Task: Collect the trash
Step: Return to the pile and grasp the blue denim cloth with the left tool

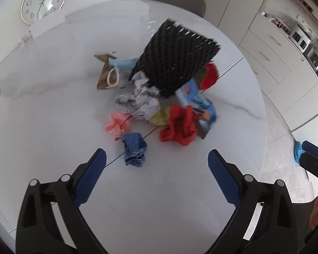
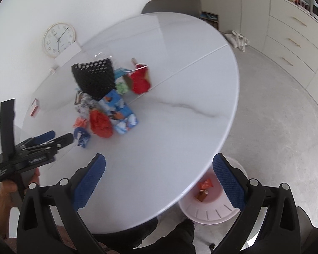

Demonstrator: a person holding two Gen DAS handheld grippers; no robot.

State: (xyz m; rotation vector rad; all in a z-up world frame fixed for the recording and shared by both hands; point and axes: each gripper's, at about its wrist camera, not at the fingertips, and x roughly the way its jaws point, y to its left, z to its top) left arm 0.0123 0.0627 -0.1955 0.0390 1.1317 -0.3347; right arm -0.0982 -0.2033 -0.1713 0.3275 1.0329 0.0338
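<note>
The crumpled blue wrapper (image 1: 134,149) is seen lying on the table (image 1: 53,105) straight ahead of the left gripper (image 1: 156,177), nearest of the trash pile, its long axis roughly along the approach. The left jaws are spread wide and hold nothing. The right gripper (image 2: 159,183), likewise wide and empty, is set farther off, over the table edge above a pink bin (image 2: 209,213).

Both claws (image 1: 156,169) (image 2: 159,173) agape, empty.
</note>
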